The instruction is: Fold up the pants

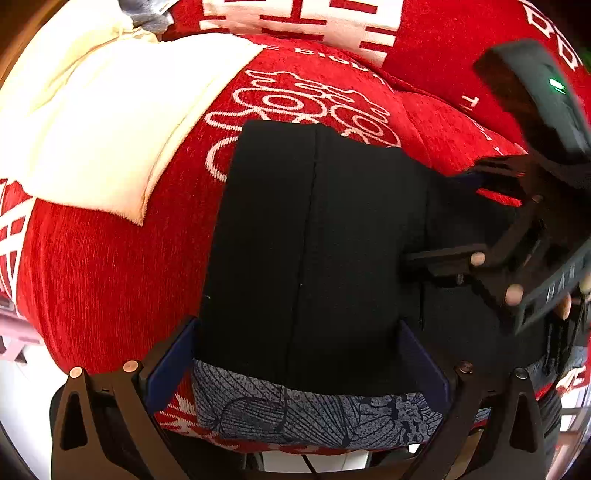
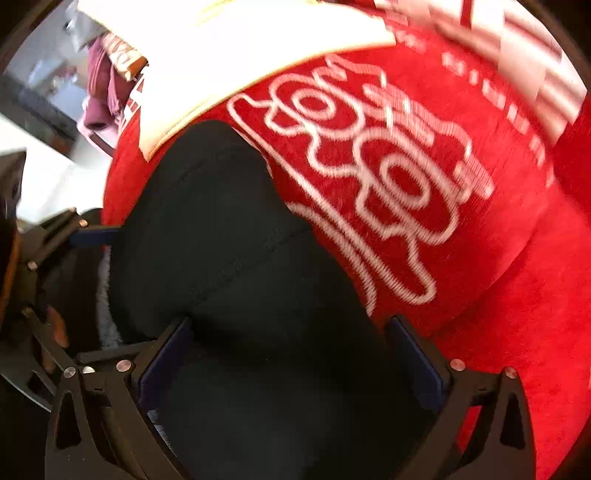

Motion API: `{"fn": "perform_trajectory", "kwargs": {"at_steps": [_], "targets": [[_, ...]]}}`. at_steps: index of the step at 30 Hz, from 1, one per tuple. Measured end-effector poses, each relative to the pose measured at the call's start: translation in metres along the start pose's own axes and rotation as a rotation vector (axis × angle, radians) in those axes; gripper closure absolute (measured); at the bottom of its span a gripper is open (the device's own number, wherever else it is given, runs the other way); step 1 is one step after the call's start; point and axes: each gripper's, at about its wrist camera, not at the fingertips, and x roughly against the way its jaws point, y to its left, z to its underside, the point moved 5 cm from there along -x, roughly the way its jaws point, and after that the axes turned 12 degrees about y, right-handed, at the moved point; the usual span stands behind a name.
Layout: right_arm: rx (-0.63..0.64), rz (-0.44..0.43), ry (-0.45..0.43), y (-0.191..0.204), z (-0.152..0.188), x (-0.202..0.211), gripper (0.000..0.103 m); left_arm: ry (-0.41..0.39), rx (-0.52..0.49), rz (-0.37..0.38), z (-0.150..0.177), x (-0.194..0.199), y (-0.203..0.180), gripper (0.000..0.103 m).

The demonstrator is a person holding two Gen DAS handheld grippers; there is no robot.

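Note:
Black pants (image 1: 317,240) lie folded on a red patterned cover (image 1: 110,277), with a blue-grey printed inner band (image 1: 314,413) showing at their near edge. My left gripper (image 1: 295,354) is open, its blue-padded fingers (image 1: 170,365) straddling the near edge of the pants. The right gripper (image 1: 461,258) reaches in from the right side onto the pants. In the right wrist view the pants (image 2: 240,258) fill the middle, and my right gripper (image 2: 288,350) is open with its fingers (image 2: 417,365) astride the black cloth. The left gripper (image 2: 74,236) shows at the left edge.
A cream cloth (image 1: 110,122) lies on the red cover beyond the pants; it also shows in the right wrist view (image 2: 240,48). A red and white cushion (image 1: 303,22) stands at the back. A white floor (image 2: 48,177) lies past the cover's left edge.

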Motion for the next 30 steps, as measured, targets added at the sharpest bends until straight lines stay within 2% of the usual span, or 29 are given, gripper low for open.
{"fn": "perform_trajectory", "kwargs": {"at_steps": [2,4,6,7,8,9,12,15,18,20,21,22,23,24,25,28,30], "targets": [[0.015,-0.007,0.024,0.003,0.0,-0.001,0.003,0.0,-0.011,0.002,-0.001,0.0,0.0,0.0],[0.099,0.034,0.017,0.019,0.003,0.004,0.025,-0.001,-0.024,-0.003,-0.004,-0.001,-0.003,0.0],[0.172,0.116,-0.019,0.037,0.008,0.014,0.054,-0.011,-0.049,-0.001,-0.005,0.0,-0.004,0.0],[0.2,0.171,-0.023,0.045,0.012,0.018,0.06,-0.014,-0.06,0.001,-0.009,-0.002,-0.006,0.0],[0.222,0.21,-0.03,0.051,0.016,0.021,0.072,-0.02,-0.081,0.005,-0.009,-0.002,-0.007,0.0],[0.233,0.236,-0.042,0.055,0.019,0.026,0.078,-0.021,-0.095,0.008,-0.01,-0.001,-0.007,0.0],[0.231,0.242,-0.107,0.063,0.027,0.048,0.084,-0.021,-0.135,0.046,-0.012,0.002,-0.005,0.0],[0.253,0.259,-0.161,0.075,0.041,0.063,0.084,-0.028,-0.172,0.118,-0.016,0.006,-0.002,0.0],[0.252,0.263,-0.19,0.08,0.049,0.071,0.084,-0.039,-0.218,0.168,-0.023,0.008,-0.008,0.0],[0.244,0.263,-0.199,0.079,0.043,0.073,0.084,-0.03,-0.234,0.194,-0.028,0.01,-0.016,0.001],[0.232,0.262,-0.202,0.077,0.042,0.072,0.084,-0.03,-0.25,0.182,-0.029,0.01,-0.021,0.009],[0.224,0.263,-0.203,0.075,0.044,0.072,0.084,-0.025,-0.268,0.181,-0.03,0.009,-0.024,0.022],[0.21,0.261,-0.202,0.071,0.043,0.07,0.084,-0.014,-0.277,0.21,-0.03,0.01,-0.027,0.03],[0.189,0.257,-0.201,0.067,0.042,0.068,0.084,-0.001,-0.277,0.248,-0.03,0.012,-0.029,0.044],[0.178,0.251,-0.201,0.065,0.043,0.067,0.084,0.008,-0.277,0.262,-0.029,0.013,-0.031,0.048],[0.128,0.24,-0.18,0.059,0.038,0.06,0.081,-0.007,-0.322,0.179,-0.024,0.017,-0.042,0.054],[0.077,0.236,-0.168,0.054,0.04,0.062,0.07,0.002,-0.322,0.15,-0.027,0.017,-0.047,0.054]]}}
